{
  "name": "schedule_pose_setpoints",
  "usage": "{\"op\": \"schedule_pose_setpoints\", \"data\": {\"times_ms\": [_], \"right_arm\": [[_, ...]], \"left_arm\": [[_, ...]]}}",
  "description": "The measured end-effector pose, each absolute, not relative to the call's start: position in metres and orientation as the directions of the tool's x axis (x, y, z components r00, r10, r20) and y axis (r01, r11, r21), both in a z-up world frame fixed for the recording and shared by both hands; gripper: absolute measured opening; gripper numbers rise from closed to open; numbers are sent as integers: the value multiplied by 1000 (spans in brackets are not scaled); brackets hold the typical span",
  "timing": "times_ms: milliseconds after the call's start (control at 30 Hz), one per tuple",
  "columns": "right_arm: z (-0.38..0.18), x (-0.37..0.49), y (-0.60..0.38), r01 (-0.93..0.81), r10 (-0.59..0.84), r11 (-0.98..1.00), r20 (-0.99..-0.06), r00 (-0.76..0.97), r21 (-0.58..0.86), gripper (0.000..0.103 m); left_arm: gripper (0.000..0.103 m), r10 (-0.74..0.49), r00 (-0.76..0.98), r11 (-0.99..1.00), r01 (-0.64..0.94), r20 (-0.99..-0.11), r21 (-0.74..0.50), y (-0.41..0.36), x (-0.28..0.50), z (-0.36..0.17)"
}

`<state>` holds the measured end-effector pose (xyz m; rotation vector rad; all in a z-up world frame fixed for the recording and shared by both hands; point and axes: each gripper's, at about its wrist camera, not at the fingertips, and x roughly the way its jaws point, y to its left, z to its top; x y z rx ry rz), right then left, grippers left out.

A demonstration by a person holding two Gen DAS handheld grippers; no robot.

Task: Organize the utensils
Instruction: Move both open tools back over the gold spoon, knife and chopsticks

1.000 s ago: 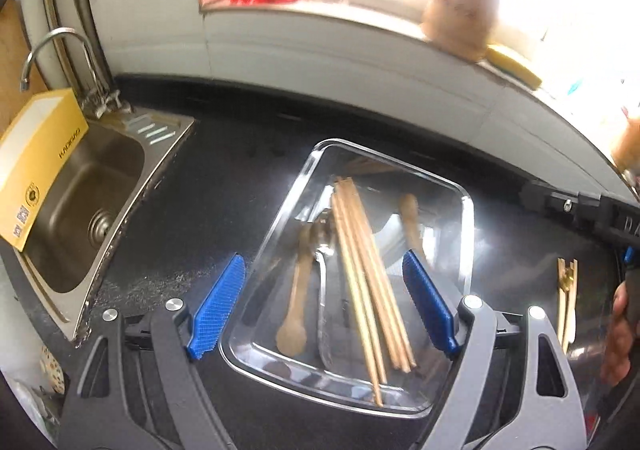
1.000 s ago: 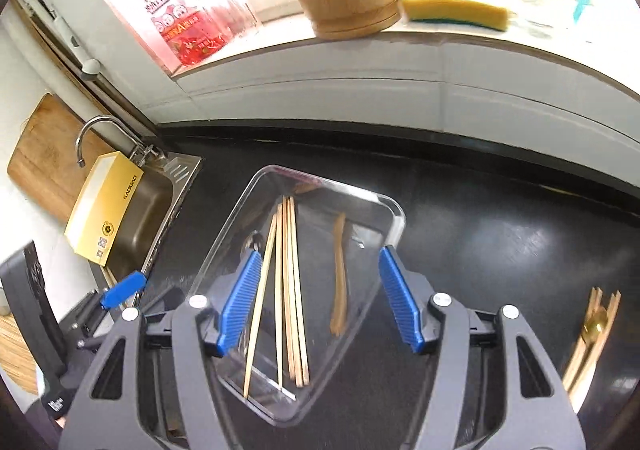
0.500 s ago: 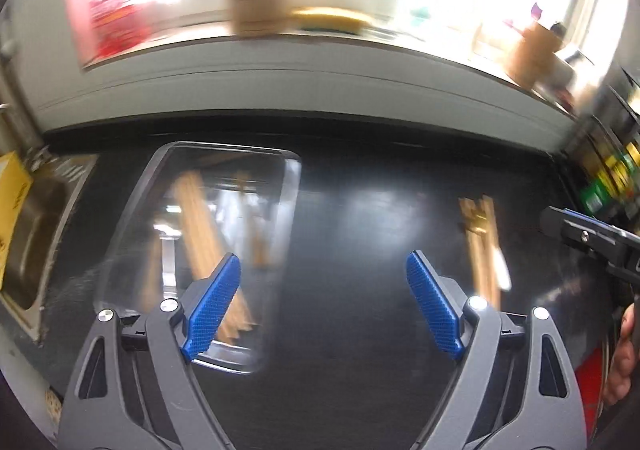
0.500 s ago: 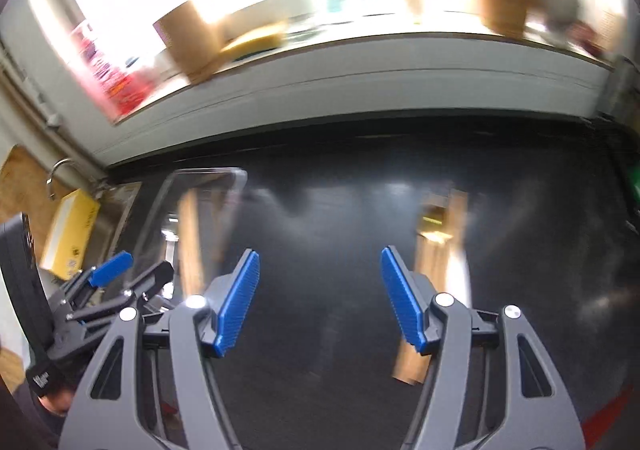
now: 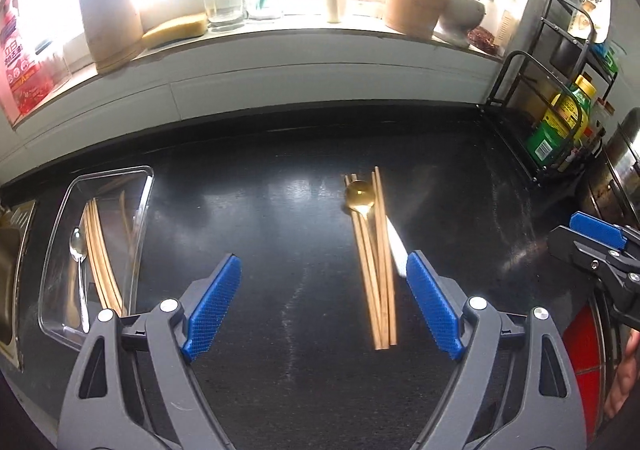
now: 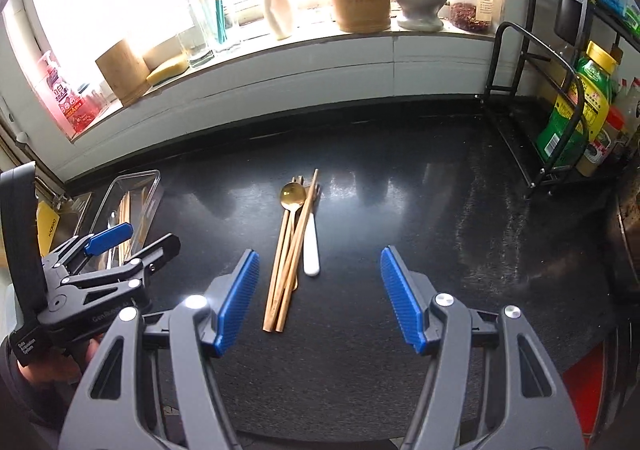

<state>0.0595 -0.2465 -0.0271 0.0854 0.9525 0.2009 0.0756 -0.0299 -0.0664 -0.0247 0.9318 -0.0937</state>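
A loose pile lies on the black counter: wooden chopsticks (image 5: pixel 374 270) (image 6: pixel 286 262), a gold spoon (image 5: pixel 359 195) (image 6: pixel 292 194) and a white-handled utensil (image 5: pixel 397 250) (image 6: pixel 311 246). A clear tray (image 5: pixel 138 226) (image 6: pixel 152 189) at the left holds chopsticks (image 5: pixel 100 254) and a silver spoon (image 5: pixel 78 250). My left gripper (image 5: pixel 324 306) is open and empty, just left of the pile. My right gripper (image 6: pixel 320 300) is open and empty, with the pile near its left finger.
A sink (image 5: pixel 8 262) lies left of the tray. A black wire rack (image 6: pixel 536 121) with bottles stands at the right. The windowsill (image 6: pixel 280 45) carries wooden holders, a sponge, bottles and a mortar. A red item (image 5: pixel 580 354) sits at the counter's right front.
Both grippers have swung right, away from over the tray to the loose pile on the counter. Both stay open and empty.
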Motion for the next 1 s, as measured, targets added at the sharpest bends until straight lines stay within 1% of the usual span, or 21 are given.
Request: {"op": "schedule_pose_setpoints", "data": {"times_ms": [267, 467, 867, 1000], "right_arm": [[-29, 63, -244, -153, 223, 974, -802, 554, 166, 62], [-43, 74, -239, -182, 222, 972, -816, 534, 146, 62], [-114, 128, -233, -235, 204, 966, -870, 450, 105, 62], [-137, 148, -228, -255, 197, 962, -890, 411, 95, 62]], "left_arm": [[83, -88, 582, 996, 70, -808, -58, -32, 79, -68], [83, -84, 555, 995, 96, -828, -37, -36, 91, -85], [83, -106, 481, 986, 163, -870, -30, -43, 149, -155], [83, -126, 437, 982, 182, -890, -49, -47, 170, -178]]}}
